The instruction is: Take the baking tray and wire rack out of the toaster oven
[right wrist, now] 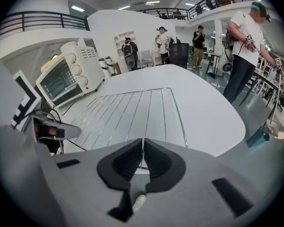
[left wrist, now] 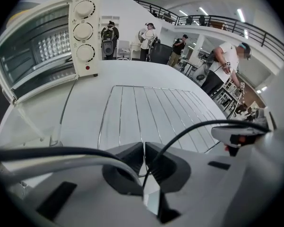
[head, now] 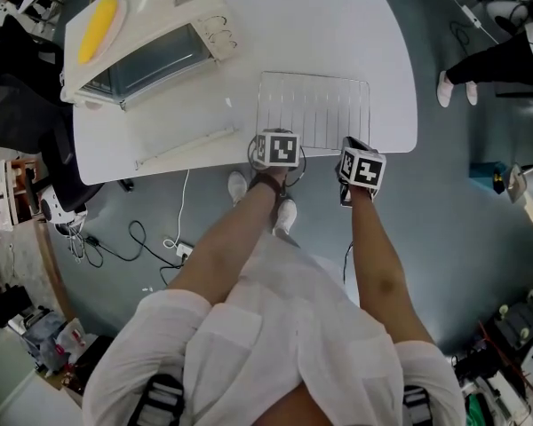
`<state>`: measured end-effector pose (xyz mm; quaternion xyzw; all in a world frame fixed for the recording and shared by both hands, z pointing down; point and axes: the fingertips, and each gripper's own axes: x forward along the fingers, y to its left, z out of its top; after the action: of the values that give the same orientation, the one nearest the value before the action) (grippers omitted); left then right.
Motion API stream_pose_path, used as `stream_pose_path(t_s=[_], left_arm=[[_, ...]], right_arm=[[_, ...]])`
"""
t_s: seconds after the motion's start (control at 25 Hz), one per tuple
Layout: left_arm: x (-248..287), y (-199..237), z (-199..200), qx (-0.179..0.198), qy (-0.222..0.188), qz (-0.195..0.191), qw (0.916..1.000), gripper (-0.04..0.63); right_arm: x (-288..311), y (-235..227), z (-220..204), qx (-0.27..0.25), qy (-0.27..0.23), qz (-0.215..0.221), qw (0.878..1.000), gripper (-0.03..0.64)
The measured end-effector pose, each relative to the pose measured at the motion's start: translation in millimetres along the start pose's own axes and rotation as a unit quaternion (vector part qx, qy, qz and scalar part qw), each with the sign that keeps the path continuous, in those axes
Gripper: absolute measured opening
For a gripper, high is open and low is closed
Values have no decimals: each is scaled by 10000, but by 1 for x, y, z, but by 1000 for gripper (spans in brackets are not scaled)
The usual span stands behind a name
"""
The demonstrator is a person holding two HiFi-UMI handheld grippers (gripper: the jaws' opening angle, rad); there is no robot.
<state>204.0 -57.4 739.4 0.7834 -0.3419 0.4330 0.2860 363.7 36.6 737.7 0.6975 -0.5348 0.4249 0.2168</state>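
Observation:
The wire rack [head: 313, 109] lies flat over the near part of the white table [head: 338, 25], by its front edge. My left gripper [head: 268, 140] is shut on the near wire at the rack's left corner, with the jaws pinched together [left wrist: 144, 145]. At the rack's right corner, my right gripper [head: 351, 146] grips the same near wire, jaws closed [right wrist: 142, 143]. The cream toaster oven [head: 142, 34] stands at the far left, its glass door hanging open toward the table. No baking tray can be made out.
A yellow object [head: 98, 29] lies on top of the oven. The open door's handle bar [head: 186, 145] reaches toward the rack's left side. Cables trail on the floor below the table. Several people stand in the background of the gripper views.

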Motion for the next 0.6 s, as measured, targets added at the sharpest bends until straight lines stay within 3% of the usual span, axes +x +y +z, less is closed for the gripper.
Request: stream_pose_path(t_s=[0.6], left_arm=[[8, 4, -3, 28, 22, 141, 9999, 15]], right_arm=[[9, -1, -11, 90, 240, 12, 9997, 25]])
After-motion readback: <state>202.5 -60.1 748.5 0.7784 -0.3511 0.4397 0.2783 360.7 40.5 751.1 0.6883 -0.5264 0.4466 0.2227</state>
